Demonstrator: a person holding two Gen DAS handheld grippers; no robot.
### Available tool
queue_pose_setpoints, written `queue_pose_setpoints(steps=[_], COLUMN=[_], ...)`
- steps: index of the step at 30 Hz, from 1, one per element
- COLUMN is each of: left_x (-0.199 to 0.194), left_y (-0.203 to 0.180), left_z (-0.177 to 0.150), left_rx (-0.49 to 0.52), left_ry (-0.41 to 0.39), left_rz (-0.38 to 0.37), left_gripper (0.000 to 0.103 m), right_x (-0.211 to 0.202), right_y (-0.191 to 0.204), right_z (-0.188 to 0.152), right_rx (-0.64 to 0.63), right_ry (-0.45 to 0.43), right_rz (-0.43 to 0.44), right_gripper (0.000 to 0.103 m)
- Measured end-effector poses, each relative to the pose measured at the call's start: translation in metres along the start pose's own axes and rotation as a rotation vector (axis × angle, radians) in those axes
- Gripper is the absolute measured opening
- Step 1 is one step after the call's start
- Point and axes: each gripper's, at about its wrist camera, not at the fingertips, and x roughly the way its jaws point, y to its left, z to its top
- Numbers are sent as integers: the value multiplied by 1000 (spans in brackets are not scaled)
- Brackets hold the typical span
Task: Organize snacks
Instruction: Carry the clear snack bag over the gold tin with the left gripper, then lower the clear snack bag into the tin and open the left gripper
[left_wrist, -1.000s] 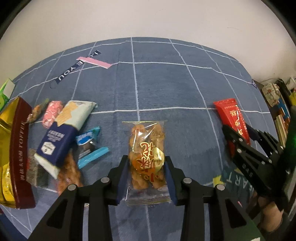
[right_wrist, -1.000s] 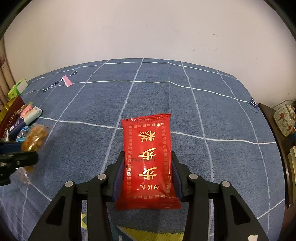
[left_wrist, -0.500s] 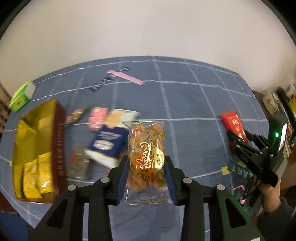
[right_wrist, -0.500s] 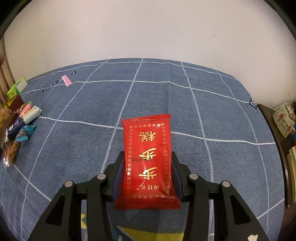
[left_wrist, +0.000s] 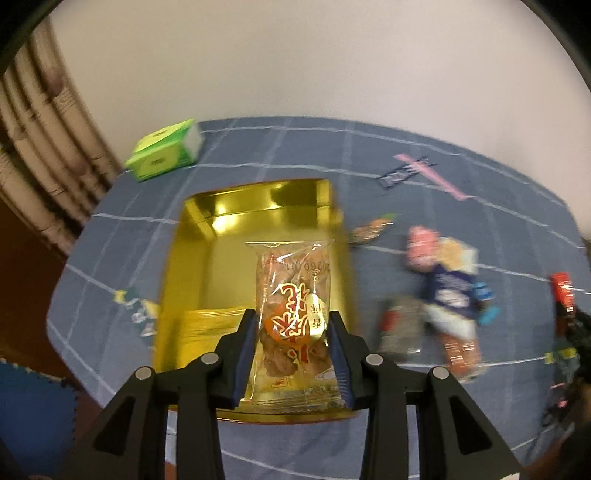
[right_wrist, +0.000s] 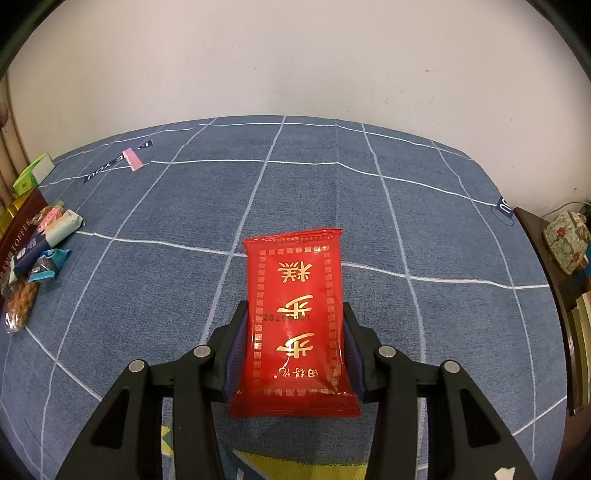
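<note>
Holding a clear snack bag (left_wrist: 291, 314) by its two long edges, my left gripper (left_wrist: 292, 354) hangs over the gold box (left_wrist: 192, 266), which fills the middle of the left wrist frame. The bag's long axis runs straight out along my fingers, its sealed end toward the top of the frame and over the bare gold floor, while a stack of gold packets (left_wrist: 207, 325) lies in the box's lower left part, just beside my left finger. By my judgement the coming move turns on that: the bag is already above the box, so it needs only to go down and be let go onto the free floor, clear of the packets. My jaws there stand partly closed, pads pressing the bag from both sides. My right gripper (right_wrist: 291, 350) is likewise partly closed on a red pack (right_wrist: 295, 317), long axis along the fingers, held above the blue cloth (right_wrist: 332, 192) near the lower middle of its frame. From that side the box shows only as a dark red edge at far left, so my left hand is much the nearer to it. More loose snacks (left_wrist: 443, 295) lie blurred on the cloth to the box's right, and a green carton (left_wrist: 162, 155) sits at upper left.
</note>
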Motion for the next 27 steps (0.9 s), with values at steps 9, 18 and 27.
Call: queue_pose_setpoints(steps=[9,18,27], left_x=[35,57,62], left_y=[50,63,74], left_z=[-20,-29,-34], left_rx=[-24,-8,-14], left_ry=[93,133,119], left_rz=[41,25,7], left_gripper=[38,38,38], right_x=[1,1,1], right_y=[2,5,15], right_z=[4,6,10], right_rx=[25,89,110], right_ry=[38,77,109], right_rz=[-27,-79,-159], right_gripper=[42,41,40])
